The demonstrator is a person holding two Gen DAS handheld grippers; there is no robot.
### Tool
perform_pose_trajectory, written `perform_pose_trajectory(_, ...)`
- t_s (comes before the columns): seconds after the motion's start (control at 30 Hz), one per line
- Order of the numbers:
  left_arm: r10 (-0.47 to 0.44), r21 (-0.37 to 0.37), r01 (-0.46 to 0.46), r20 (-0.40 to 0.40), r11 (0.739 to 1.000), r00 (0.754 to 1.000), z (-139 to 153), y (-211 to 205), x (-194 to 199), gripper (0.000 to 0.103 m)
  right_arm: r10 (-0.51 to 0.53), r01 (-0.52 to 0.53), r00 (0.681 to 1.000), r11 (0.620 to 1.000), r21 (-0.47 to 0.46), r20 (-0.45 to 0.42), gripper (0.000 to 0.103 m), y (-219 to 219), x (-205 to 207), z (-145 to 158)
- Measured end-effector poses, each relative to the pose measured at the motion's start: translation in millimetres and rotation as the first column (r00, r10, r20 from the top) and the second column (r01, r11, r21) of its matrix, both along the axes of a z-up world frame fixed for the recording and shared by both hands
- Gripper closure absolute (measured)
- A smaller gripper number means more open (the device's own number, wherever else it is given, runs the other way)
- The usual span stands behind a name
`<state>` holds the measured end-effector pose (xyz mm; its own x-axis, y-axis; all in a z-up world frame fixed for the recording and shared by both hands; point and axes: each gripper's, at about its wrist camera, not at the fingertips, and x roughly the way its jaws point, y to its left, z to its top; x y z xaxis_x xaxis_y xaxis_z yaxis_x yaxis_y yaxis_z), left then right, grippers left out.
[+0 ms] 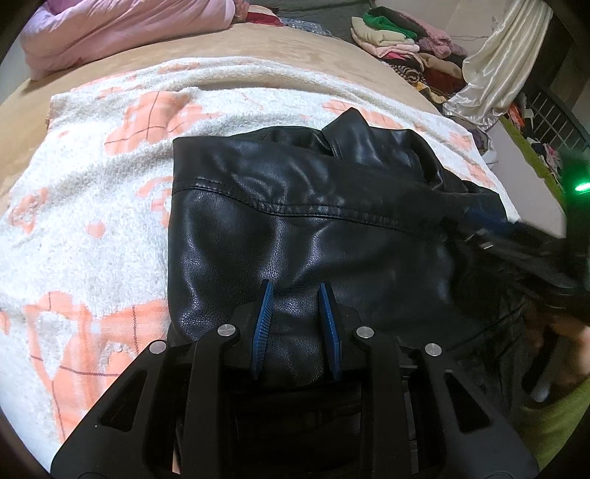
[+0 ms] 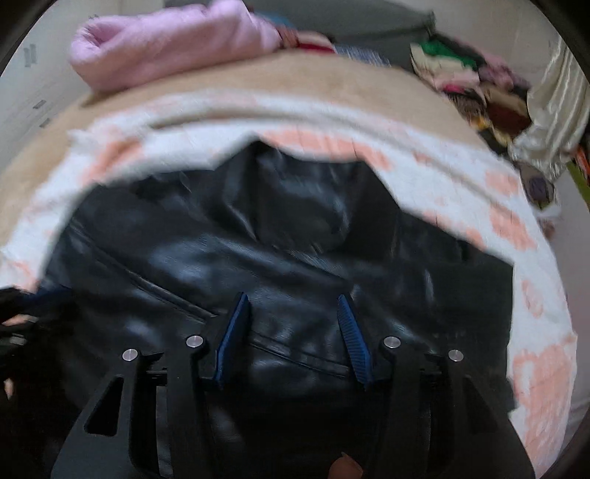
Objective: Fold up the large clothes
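A black leather jacket [image 1: 295,228] lies folded on a white towel with orange checks [image 1: 92,206], collar [image 1: 346,136] at its far edge. The left gripper [image 1: 297,291] sits over the jacket's near part, its 2 blue fingers [image 1: 267,302] apart with leather between them, not clamped. The right gripper [image 2: 293,306], blurred, is also spread wide above the jacket's near half, holding nothing. Beyond the jacket lie a pink quilt [image 1: 121,29] and, to its far right, stacked clothes [image 1: 402,40].
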<state>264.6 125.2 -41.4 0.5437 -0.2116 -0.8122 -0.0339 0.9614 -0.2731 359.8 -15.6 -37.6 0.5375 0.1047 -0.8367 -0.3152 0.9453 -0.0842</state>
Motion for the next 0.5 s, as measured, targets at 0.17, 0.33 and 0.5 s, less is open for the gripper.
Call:
perform_pose_trajectory(0.17,-0.009,-0.001,0.009,0.000,1.000,1.000,-1,-2,2,0.085,-0.032,0.034,0.999,0.998,0.052,-0.030,0.052,-16,10,-18)
perform_pose_trajectory(0.33,-0.007,-0.002,0.007,0.003,1.000,1.000,0,-3,3,0.085,-0.008,0.006,0.999,0.999,0.040,0.036,0.053,-17,-2,-7)
perform_pose_trajectory(0.5,-0.009,0.007,0.009,0.006,1.000,1.000,1,-4,3,0.085,0.015,-0.025,0.992,0.997,0.077,0.127,0.051,-27,-33,19)
